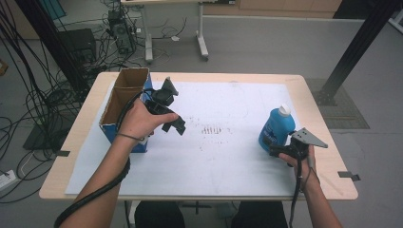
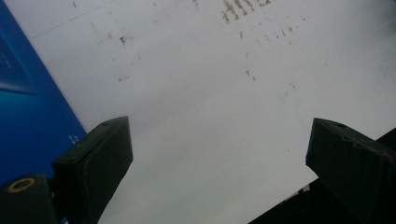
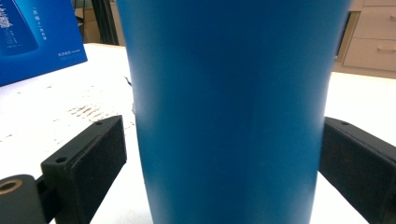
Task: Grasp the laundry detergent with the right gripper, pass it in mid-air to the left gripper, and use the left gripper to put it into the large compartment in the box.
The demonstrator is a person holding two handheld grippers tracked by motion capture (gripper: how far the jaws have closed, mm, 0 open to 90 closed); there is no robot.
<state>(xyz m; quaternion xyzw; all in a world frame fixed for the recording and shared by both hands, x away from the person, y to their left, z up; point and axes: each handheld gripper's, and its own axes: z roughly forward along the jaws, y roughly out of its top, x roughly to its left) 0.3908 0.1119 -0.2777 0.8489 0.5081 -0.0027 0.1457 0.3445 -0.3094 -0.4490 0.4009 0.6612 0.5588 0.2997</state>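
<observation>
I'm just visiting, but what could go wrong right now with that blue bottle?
The right gripper has its jaws open around the blue bottle, low on its body; the left jaw looks apart from it. Closing unevenly might push the upright bottle over. It also stands near the table edge, so a nudge could send it off. A low grip may let it tip when lifted.

Between your left claw (image 1: 175,107) and right claw (image 1: 272,142): a white paper sheet (image 1: 228,156), with rows of brown smudges (image 1: 211,129) mid-span. Beneath it is a pale wooden tabletop (image 1: 332,185). Beyond your left claw, on the grey floor (image 1: 266,42): tangled black cables (image 1: 28,102) and a black computer tower (image 1: 119,28). Far beyond the right claw stands a black metal post (image 1: 356,47).
</observation>
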